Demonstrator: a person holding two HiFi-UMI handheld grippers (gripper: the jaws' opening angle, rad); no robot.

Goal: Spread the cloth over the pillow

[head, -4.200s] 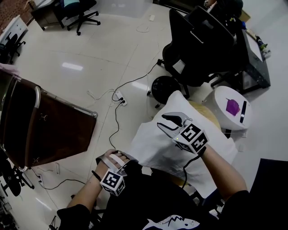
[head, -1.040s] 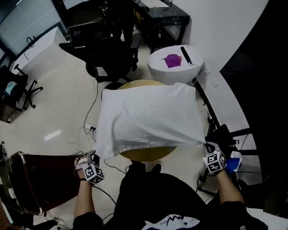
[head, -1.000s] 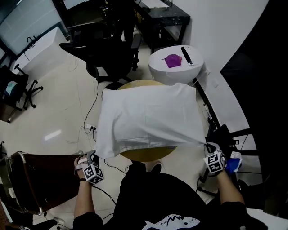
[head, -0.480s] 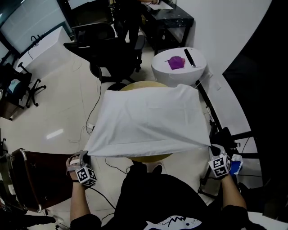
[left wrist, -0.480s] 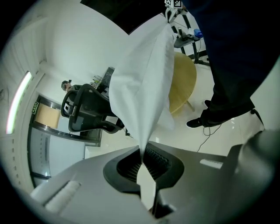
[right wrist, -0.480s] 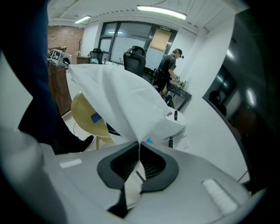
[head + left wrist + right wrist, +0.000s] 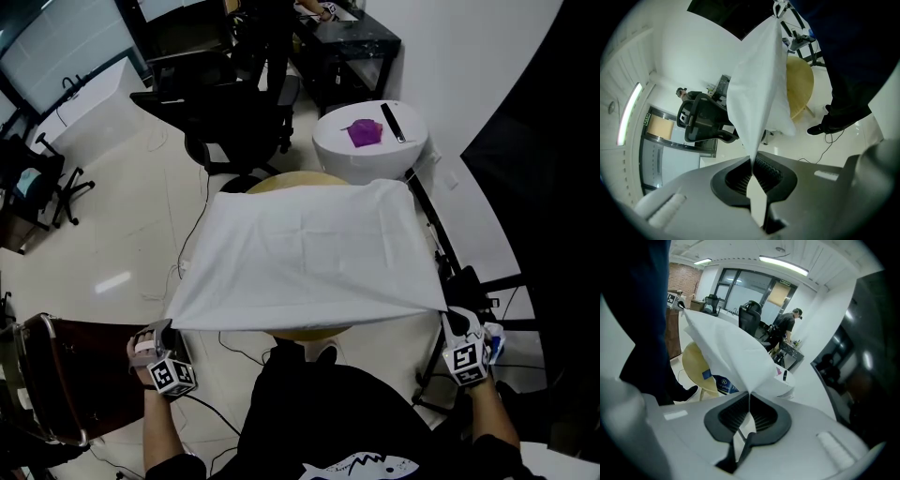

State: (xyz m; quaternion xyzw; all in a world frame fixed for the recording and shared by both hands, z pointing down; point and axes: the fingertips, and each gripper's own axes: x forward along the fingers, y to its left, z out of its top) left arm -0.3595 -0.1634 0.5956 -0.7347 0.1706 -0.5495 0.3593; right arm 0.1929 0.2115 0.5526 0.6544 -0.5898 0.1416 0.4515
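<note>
A white cloth (image 7: pixel 309 258) hangs stretched in the air over the round yellow table (image 7: pixel 300 332). My left gripper (image 7: pixel 163 332) is shut on its near left corner, and my right gripper (image 7: pixel 452 317) is shut on its near right corner. In the left gripper view the cloth (image 7: pixel 757 79) rises out of the closed left gripper (image 7: pixel 753 161). The right gripper (image 7: pixel 749 397) pinches the cloth (image 7: pixel 729 350) the same way. Under the cloth, on the yellow table (image 7: pixel 696 363), lies the pillow (image 7: pixel 723 383) in a wrapper with a blue label. The cloth hides the pillow in the head view.
A round white side table (image 7: pixel 349 159) with a purple object (image 7: pixel 366 133) and a black bar stands beyond the cloth. Black office chairs (image 7: pixel 220 98) are at the back left. A brown chair (image 7: pixel 56 375) is near my left hand. Cables (image 7: pixel 192 234) lie on the floor, and a black stand (image 7: pixel 469 281) is on the right.
The left gripper has moved left and toward me and taken the cloth's left corner. The near edge has gone from sagging to taut. The right gripper has shifted slightly down and right.
</note>
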